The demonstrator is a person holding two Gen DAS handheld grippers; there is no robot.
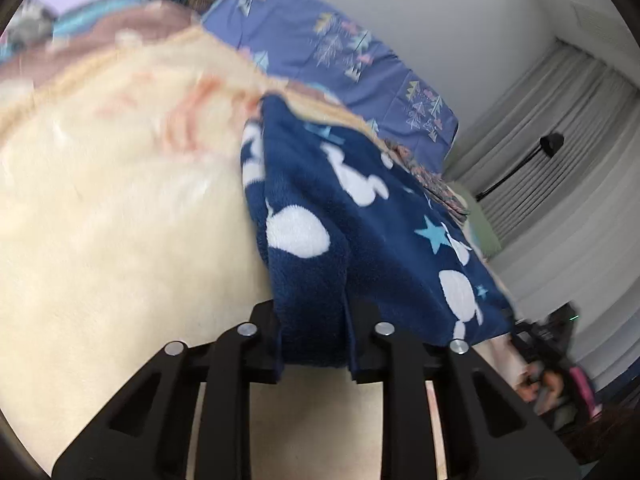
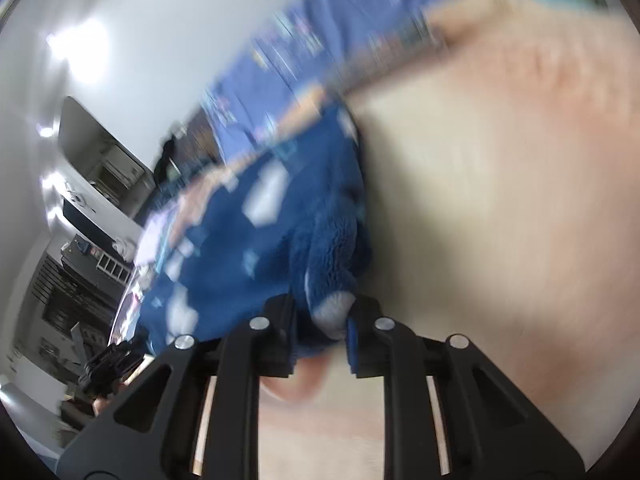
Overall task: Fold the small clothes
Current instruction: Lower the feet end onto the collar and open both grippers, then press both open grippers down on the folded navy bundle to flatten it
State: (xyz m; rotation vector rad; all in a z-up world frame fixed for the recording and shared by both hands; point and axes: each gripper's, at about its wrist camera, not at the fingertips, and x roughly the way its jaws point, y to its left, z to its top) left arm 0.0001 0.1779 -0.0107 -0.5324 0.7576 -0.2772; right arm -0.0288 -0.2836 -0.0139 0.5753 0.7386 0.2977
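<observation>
Each tool, left tool [image 1: 314,344] and right tool [image 2: 320,332], clenched a bunched edge of the navy fleece garment [image 1: 360,216] ahead, which could slip free if tugged unevenly.

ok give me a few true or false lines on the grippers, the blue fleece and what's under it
1. The left gripper is clamped on the blue fleece garment. True.
2. The right gripper is open and holds nothing. False: it pinches a bunched edge of the same garment.
3. The garment is plain blue. False: it carries white shapes and light blue stars.
4. A cream blanket lies below the garment. True.
5. The purple patterned sheet lies beyond the blanket. True.
</observation>
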